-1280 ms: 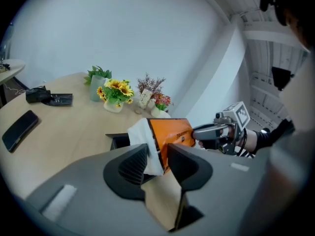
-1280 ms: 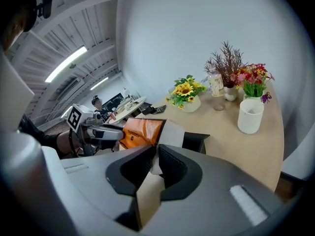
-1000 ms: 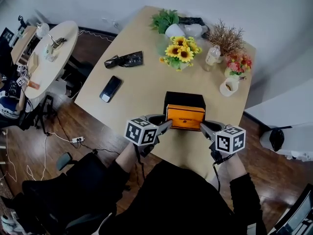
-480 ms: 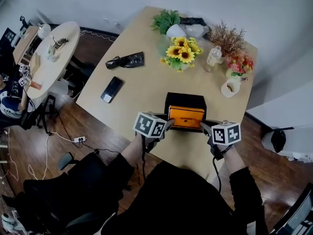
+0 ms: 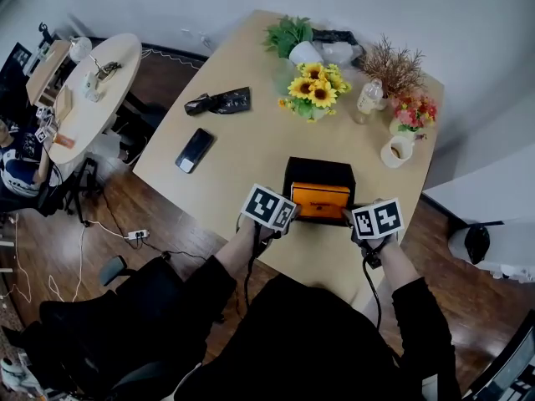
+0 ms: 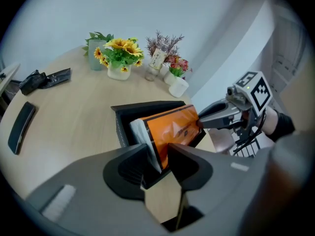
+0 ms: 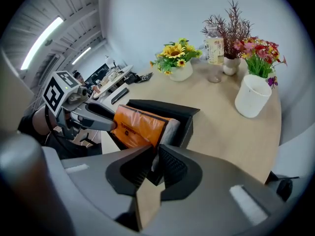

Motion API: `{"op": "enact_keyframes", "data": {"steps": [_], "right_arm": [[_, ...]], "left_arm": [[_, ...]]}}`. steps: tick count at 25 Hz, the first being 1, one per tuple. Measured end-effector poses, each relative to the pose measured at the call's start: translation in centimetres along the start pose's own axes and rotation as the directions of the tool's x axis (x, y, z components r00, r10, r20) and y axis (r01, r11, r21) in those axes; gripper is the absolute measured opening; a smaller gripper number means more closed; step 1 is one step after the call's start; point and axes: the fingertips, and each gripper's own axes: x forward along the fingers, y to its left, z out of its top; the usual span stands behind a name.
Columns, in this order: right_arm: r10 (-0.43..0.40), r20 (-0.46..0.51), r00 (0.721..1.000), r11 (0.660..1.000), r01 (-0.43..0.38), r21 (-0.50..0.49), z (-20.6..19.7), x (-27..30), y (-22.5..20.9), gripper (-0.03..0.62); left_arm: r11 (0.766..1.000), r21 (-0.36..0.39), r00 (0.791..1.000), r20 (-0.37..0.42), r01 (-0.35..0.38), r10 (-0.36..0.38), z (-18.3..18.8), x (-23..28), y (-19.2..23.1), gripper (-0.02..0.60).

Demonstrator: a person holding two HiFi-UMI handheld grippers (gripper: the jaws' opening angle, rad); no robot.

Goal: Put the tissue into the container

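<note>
Pale wooden table [image 5: 242,140] fills the middle of the room, with dark plank floor [image 5: 75,249] round it and a second, round table [image 5: 100,82] off to the left. And right at the near edge we've got the action: a black rectangular open-topped container [image 5: 318,172], and an orange plastic-wrapped tissue pack [image 5: 321,200] sitting in its near half, held from both ends.

Left gripper [image 5: 290,214] comes in from the left side. Its own view shows the fingers [image 6: 130,166] clamped together on the white end of the tissue pack. Right gripper [image 5: 348,216] mirrors it on the other side, fingers [image 7: 174,168] pinched on the opposite white end. Each gripper points steeply down, marker cubes facing up at the head camera. So the pack is gripped at both ends, stretched lengthwise between the two.

Where is it exactly? Partly down inside the container: the orange face lies tilted and shows above the near rim, while the black walls stand behind and beside it. How deep the lower edge has gone, I can't tell.

Further up the table, well apart from all this: a black smartphone [image 5: 194,149] lying flat, a crumpled black pouch [image 5: 219,101], a bunch of yellow sunflowers in a white vase [image 5: 313,86], a clear plastic bottle [image 5: 368,97], a spray of dried brown twigs [image 5: 393,61], a small cluster of red and pink flowers [image 5: 414,109], and a white cup [image 5: 398,149] near the right edge.
</note>
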Motion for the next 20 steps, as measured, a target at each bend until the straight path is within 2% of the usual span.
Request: {"op": "enact_keyframes", "data": {"steps": [3, 9, 14, 16, 20], "right_arm": [[-0.016, -0.050, 0.999, 1.000, 0.015, -0.013, -0.3, 0.4, -0.2, 0.044], [-0.047, -0.114, 0.992, 0.998, 0.042, -0.049, -0.6, 0.5, 0.0, 0.044], [-0.062, -0.121, 0.991, 0.996, 0.052, -0.078, -0.7, 0.4, 0.0, 0.051], [-0.067, -0.113, 0.991, 0.995, 0.058, -0.081, -0.8, 0.2, 0.0, 0.052], [-0.092, -0.075, 0.993, 0.994, 0.087, -0.068, -0.3, -0.3, -0.6, 0.041]], "left_arm": [[0.999, 0.029, 0.999, -0.031, -0.025, 0.025, -0.1, 0.1, 0.0, 0.115], [0.982, 0.152, 0.986, -0.100, -0.115, 0.131, -0.7, 0.3, 0.1, 0.121], [0.957, 0.257, 0.987, -0.054, -0.135, 0.153, 0.1, 0.3, -0.3, 0.136], [0.959, 0.254, 0.989, -0.047, -0.124, 0.140, -0.2, 0.1, -0.5, 0.164], [0.973, 0.187, 0.988, -0.057, -0.133, 0.146, -1.2, -0.2, 0.0, 0.169]]}}
